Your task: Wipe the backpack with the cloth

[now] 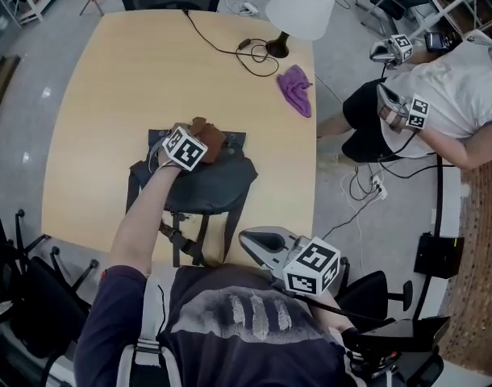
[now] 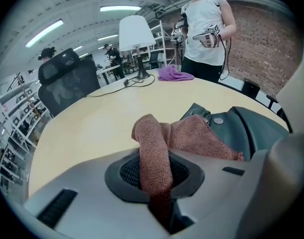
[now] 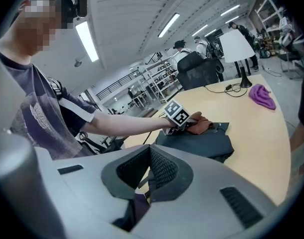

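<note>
A dark grey backpack [image 1: 206, 185] lies flat on the wooden table near its front edge. At the bag's far end my left gripper [image 1: 198, 143] is shut on a rust-brown cloth [image 1: 210, 134]. The left gripper view shows the cloth [image 2: 154, 151] pinched between the jaws, its loose end draped onto the backpack [image 2: 254, 128]. Held off the table's near right corner, away from the bag, my right gripper [image 1: 248, 241] is shut with nothing in it. Its own view looks over the backpack [image 3: 198, 143] and cloth [image 3: 201, 125] from behind.
A purple cloth [image 1: 297, 89] lies at the table's far right, next to a white-shaded lamp [image 1: 301, 6] with its black cable [image 1: 230, 51]. A second person [image 1: 439, 95] holding grippers stands right of the table. Office chairs [image 1: 20, 297] crowd the near left corner.
</note>
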A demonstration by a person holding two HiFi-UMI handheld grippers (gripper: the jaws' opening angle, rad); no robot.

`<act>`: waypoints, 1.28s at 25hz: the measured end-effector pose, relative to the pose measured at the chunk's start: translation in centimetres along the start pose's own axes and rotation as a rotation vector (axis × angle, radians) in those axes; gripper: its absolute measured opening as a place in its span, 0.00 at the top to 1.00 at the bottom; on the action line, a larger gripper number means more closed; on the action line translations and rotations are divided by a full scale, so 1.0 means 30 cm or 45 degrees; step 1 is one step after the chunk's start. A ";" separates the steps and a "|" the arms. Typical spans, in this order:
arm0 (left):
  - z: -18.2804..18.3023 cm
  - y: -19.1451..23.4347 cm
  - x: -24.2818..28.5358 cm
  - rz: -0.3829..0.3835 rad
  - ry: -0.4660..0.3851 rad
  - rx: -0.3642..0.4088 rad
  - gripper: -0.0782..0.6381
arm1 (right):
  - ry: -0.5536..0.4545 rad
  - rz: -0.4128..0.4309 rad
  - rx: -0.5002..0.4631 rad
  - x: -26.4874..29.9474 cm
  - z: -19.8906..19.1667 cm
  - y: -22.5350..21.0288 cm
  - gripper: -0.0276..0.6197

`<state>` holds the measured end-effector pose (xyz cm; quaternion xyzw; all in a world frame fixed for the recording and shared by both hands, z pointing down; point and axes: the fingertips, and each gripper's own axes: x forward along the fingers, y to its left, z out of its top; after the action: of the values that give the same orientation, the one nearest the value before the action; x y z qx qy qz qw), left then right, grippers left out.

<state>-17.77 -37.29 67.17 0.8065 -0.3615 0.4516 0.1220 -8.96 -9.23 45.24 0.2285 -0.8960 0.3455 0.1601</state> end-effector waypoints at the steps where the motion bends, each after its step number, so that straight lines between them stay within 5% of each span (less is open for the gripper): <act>1: -0.025 0.027 -0.012 0.012 0.017 -0.014 0.81 | 0.004 0.002 0.001 0.008 0.000 0.003 0.95; 10: -0.260 0.211 -0.116 0.116 0.132 -0.035 0.81 | 0.032 0.055 -0.022 0.083 0.005 0.045 0.95; 16: -0.343 0.284 -0.185 0.165 0.122 -0.149 0.81 | 0.017 0.053 -0.026 0.088 0.013 0.060 0.95; 20: -0.457 0.408 -0.287 0.320 0.197 -0.189 0.81 | -0.002 0.067 -0.034 0.091 0.017 0.072 0.95; 24: -0.594 0.514 -0.488 0.487 0.190 -0.414 0.81 | -0.016 0.081 -0.030 0.082 0.015 0.068 0.95; 27: -0.654 0.467 -0.536 0.485 0.164 -0.511 0.81 | -0.030 0.093 -0.030 0.074 0.020 0.068 0.95; 32: -0.607 0.308 -0.480 0.394 0.171 -0.488 0.81 | -0.022 0.120 -0.064 0.063 0.020 0.088 0.95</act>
<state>-40.60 -27.49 64.46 0.6720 -0.5506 0.4407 0.2257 -12.02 -8.47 44.23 0.1849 -0.9155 0.3280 0.1415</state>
